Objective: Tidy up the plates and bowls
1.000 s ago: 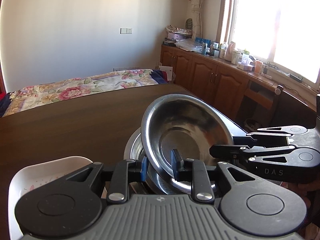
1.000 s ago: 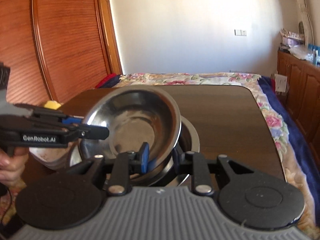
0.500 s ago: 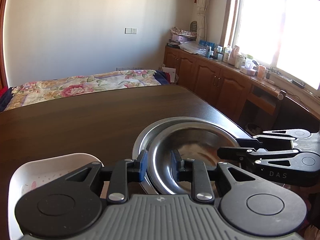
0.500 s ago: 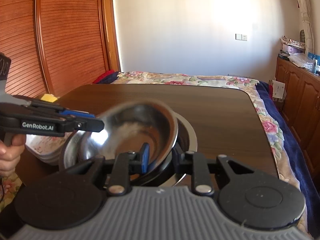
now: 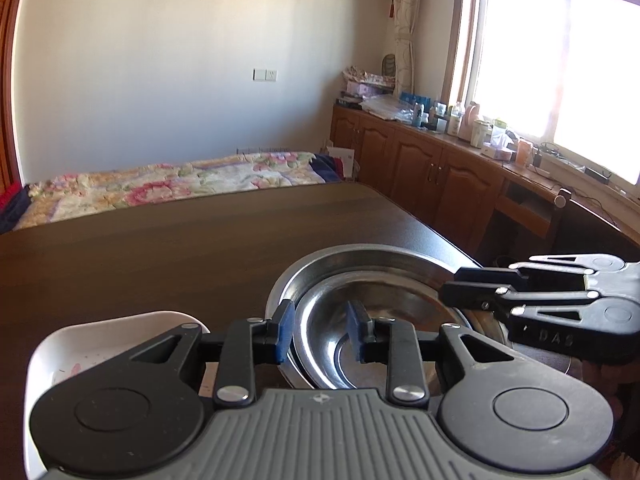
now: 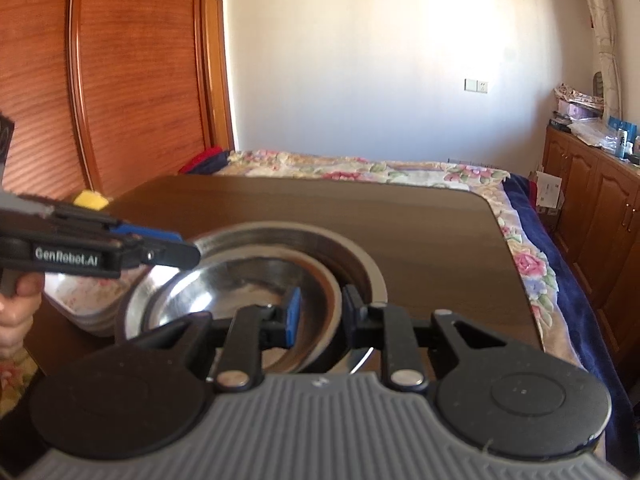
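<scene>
A small steel bowl (image 5: pixel 384 312) (image 6: pixel 240 284) lies nested inside a larger steel bowl (image 5: pixel 360 256) (image 6: pixel 304 240) on the dark wooden table (image 5: pixel 160 248). My left gripper (image 5: pixel 320 330) is open, its blue pads astride the small bowl's near left rim without pinching it. My right gripper (image 6: pixel 318 312) is open, its pads astride the small bowl's right rim. A white floral dish (image 5: pixel 100 344) (image 6: pixel 84 292) sits left of the bowls. Each gripper shows in the other's view: the right one (image 5: pixel 452 286) and the left one (image 6: pixel 188 254).
A bed with a floral cover (image 5: pixel 180 180) lies beyond the table's far edge. Wooden cabinets with clutter (image 5: pixel 440 160) run along the window wall at right. A yellow object (image 6: pixel 91 200) sits near the table's left edge. A hand (image 6: pixel 16 312) holds the left gripper.
The small bowl, held tilted above the larger bowl a second ago, has come down flat into it. Both grippers' jaws have opened wider and let go of its rim.
</scene>
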Demonstrator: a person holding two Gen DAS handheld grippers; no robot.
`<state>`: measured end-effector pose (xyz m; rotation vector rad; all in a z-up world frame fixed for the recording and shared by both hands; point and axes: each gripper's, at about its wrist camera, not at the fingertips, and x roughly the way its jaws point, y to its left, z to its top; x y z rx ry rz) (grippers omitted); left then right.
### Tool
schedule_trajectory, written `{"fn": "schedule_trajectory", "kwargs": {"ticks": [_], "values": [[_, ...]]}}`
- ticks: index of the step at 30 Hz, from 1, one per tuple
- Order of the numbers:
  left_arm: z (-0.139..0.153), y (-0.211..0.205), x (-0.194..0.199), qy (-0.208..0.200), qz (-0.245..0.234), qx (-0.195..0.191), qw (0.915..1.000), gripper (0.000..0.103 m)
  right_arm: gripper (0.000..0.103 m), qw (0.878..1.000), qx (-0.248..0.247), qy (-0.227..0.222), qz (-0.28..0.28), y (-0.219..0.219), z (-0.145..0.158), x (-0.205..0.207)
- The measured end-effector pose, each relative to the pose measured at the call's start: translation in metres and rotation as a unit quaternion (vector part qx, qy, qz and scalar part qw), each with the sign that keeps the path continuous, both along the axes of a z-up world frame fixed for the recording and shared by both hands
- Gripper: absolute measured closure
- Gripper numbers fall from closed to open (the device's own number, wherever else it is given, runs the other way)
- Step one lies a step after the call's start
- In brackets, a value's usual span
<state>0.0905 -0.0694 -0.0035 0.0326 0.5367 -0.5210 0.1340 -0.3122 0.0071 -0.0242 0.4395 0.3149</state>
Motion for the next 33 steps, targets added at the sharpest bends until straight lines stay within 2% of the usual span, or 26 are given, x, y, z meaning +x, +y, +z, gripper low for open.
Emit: {"fn": "schedule_trajectory", "kwargs": {"ticks": [5, 7, 11, 13, 16, 18, 20, 24, 29, 33], "values": [[-0.003, 0.005, -0.012, -0.019, 0.017, -0.010, 0.9996, 0.062, 0.076, 0.999, 0.013, -0.032, -0.015, -0.005, 0.002, -0.010], [-0.006, 0.008, -0.015, -0.024, 0.024, -0.013, 0.9993, 0.048, 0.072, 0.999, 0.017, -0.042, -0.022, -0.006, -0.001, -0.013], [-0.010, 0.008, -0.018, -0.037, 0.038, 0.001, 0.9986, 0.036, 0.044, 0.998, 0.010, -0.057, -0.024, -0.006, -0.008, -0.014], [-0.011, 0.010, -0.016, -0.041, 0.043, 0.000, 0.9983, 0.025, 0.041, 0.998, 0.014, -0.054, -0.027, -0.007, -0.011, -0.013], [-0.015, 0.011, -0.016, -0.037, 0.046, -0.006, 0.9983, 0.023, 0.030, 0.998, 0.016, -0.056, -0.031, -0.008, -0.014, -0.012], [-0.018, 0.010, -0.015, -0.034, 0.046, -0.007, 0.9983, 0.020, 0.017, 0.998, 0.019, -0.057, -0.030, -0.008, -0.018, -0.011], [-0.020, 0.009, -0.016, -0.036, 0.045, -0.008, 0.9983, 0.018, 0.013, 0.998, 0.022, -0.057, -0.031, -0.007, -0.021, -0.010], [-0.021, 0.006, -0.017, -0.037, 0.045, -0.009, 0.9983, 0.015, 0.006, 0.997, 0.032, -0.055, -0.032, -0.007, -0.026, -0.008], [-0.023, 0.004, -0.017, -0.032, 0.035, -0.018, 0.9987, 0.015, 0.006, 0.997, 0.048, -0.048, -0.034, -0.008, -0.029, -0.005], [-0.025, 0.000, -0.019, -0.028, 0.030, -0.020, 0.9990, 0.023, 0.006, 0.996, 0.067, -0.046, -0.028, -0.012, -0.029, -0.003]]}}
